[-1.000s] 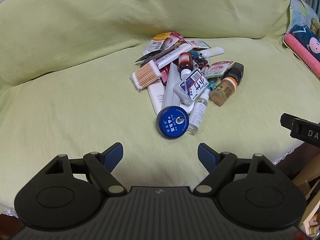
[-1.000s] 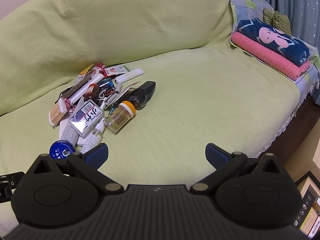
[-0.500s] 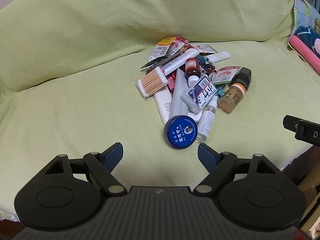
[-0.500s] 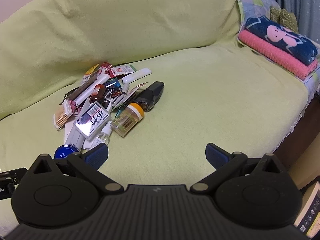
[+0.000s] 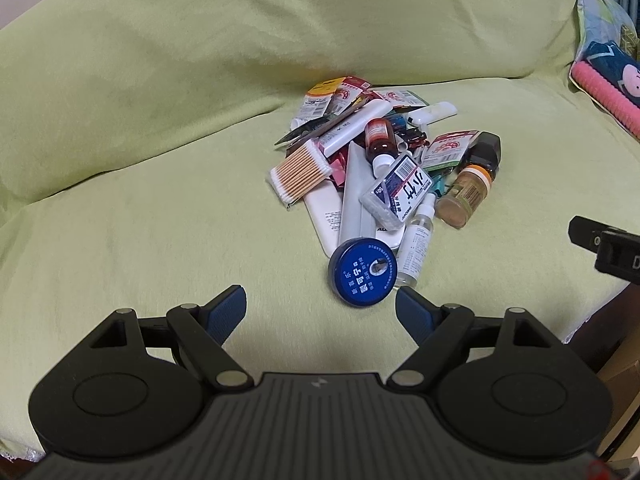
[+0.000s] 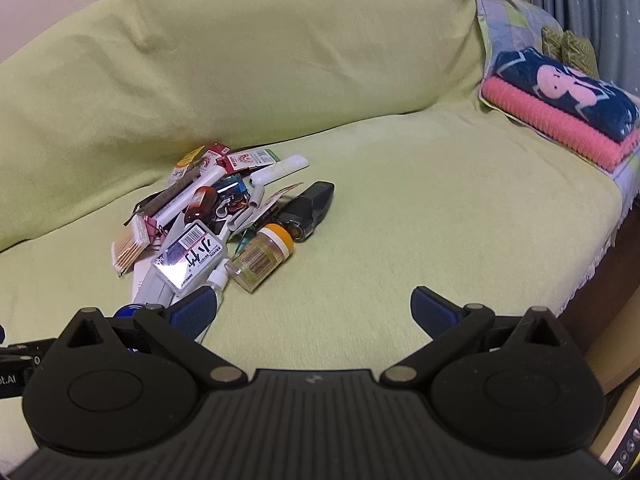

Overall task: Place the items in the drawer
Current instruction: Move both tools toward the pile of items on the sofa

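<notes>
A heap of small items lies on a green-covered sofa seat (image 5: pixel 160 232). At its front is a round blue tin (image 5: pixel 363 273), beside a clear spray bottle (image 5: pixel 417 240), a barcoded plastic box (image 5: pixel 398 191), a bundle of cotton swabs (image 5: pixel 301 172) and an amber jar with an orange lid (image 5: pixel 464 196). My left gripper (image 5: pixel 321 308) is open and empty, just short of the blue tin. My right gripper (image 6: pixel 307 312) is open and empty too, its left finger in front of the spray bottle (image 6: pixel 218 278). The amber jar (image 6: pixel 262 256) and a black case (image 6: pixel 308 210) lie ahead of it. No drawer is visible.
Folded pink and navy towels (image 6: pixel 560 108) are stacked at the sofa's right end. The seat's front edge with a lace trim (image 6: pixel 596 256) drops off at the right. The other gripper's black body (image 5: pixel 608 248) shows at the right of the left wrist view.
Both grippers have moved closer to the heap; it now sits larger and lower in each view. Neither jaw has changed its opening.
</notes>
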`<state>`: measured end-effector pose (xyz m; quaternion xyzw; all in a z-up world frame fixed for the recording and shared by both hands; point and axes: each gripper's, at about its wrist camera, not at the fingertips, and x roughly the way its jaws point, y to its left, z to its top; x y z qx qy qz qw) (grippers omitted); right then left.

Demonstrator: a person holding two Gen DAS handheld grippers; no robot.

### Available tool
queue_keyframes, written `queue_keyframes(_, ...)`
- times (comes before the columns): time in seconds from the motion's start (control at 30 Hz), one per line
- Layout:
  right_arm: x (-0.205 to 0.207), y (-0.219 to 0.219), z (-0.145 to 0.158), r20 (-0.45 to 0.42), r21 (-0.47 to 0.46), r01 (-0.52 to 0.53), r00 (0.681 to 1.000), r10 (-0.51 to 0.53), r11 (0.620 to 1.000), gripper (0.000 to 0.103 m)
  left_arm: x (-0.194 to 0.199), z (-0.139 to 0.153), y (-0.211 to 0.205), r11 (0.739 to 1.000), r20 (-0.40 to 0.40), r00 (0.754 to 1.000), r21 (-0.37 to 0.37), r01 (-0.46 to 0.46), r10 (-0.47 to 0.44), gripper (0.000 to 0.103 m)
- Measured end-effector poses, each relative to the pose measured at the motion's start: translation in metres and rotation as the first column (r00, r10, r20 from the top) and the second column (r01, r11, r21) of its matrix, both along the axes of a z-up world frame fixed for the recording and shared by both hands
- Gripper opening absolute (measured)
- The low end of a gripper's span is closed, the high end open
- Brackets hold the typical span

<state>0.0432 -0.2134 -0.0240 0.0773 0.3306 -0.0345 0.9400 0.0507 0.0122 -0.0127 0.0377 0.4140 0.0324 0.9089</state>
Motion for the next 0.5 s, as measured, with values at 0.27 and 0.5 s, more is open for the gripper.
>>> queue_keyframes(0.27, 0.01, 0.007, -0.008, -0.022, 0.006, -0.013, 1.0, 0.013, 1.0, 0.102, 0.005, -0.004, 0.003, 1.0, -0.008, 1.0, 0.002, 0.008, -0.008, 0.083)
queue_keyframes(0.5, 0.022, 0.008, -0.021, -0.069, 0.039, -0.033, 0.997, 0.036, 0.999, 0.102, 0.01, -0.014, 0.007, 1.0, -0.024, 1.0, 0.002, 0.008, -0.007, 0.083)
